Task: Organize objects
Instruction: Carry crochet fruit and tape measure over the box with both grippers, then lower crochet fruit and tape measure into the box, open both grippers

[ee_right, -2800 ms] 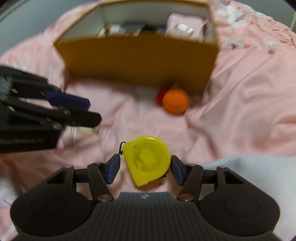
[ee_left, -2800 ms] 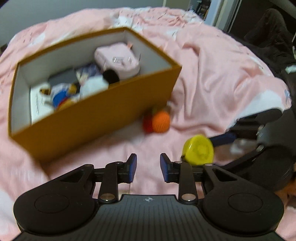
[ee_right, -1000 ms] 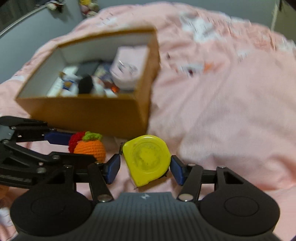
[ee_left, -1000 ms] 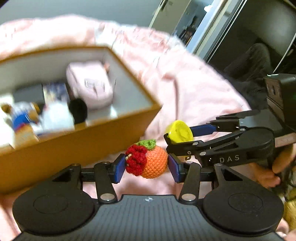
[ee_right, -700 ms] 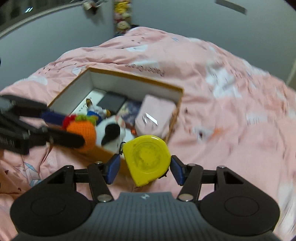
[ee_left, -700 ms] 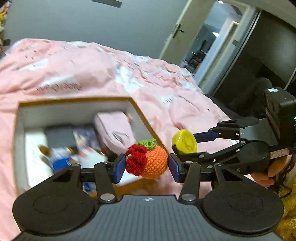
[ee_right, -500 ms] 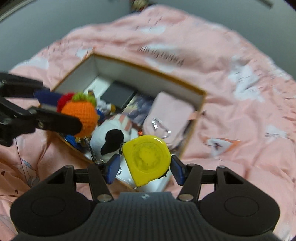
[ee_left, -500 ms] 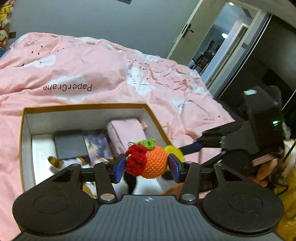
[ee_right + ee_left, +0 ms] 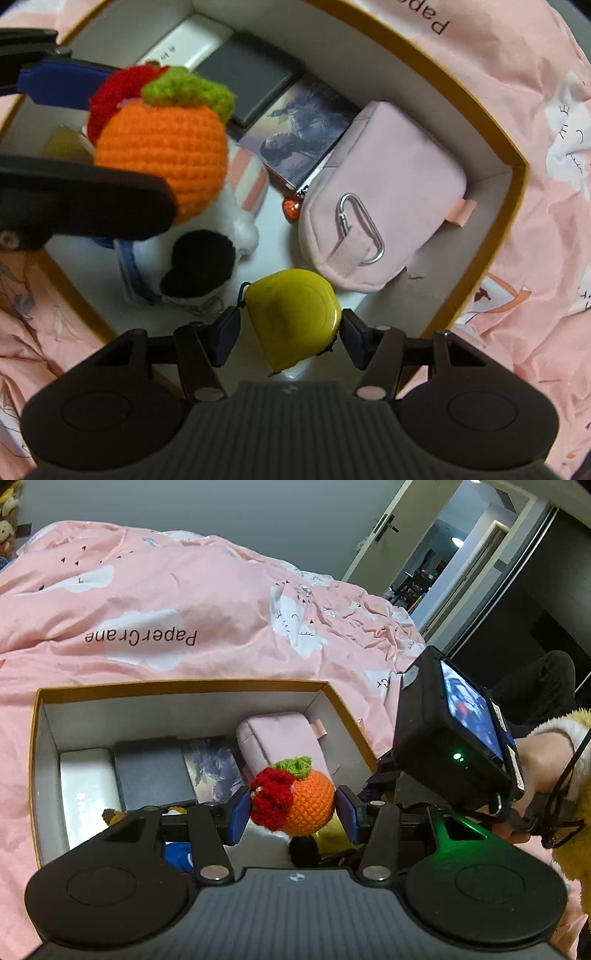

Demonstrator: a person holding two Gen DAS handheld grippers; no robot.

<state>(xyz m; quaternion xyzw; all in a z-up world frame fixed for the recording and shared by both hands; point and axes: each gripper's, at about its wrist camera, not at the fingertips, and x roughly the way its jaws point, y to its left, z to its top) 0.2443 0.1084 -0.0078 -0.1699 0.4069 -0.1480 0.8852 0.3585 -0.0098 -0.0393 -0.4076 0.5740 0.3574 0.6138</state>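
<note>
The right gripper (image 9: 290,330) pointed straight down into an open mustard-yellow cardboard box (image 9: 513,192) on a pink printed bedspread (image 9: 155,602), its blue pads clamped on a yellow plastic tape measure (image 9: 293,315) held above the box floor, just beside a pink fabric pouch (image 9: 388,206). The left gripper (image 9: 291,808) angled downward over the box's near side, its pads pressed on a crocheted orange fruit with red and green trim (image 9: 295,797). A hand (image 9: 539,764) in a fluffy sleeve held the right tool.
</note>
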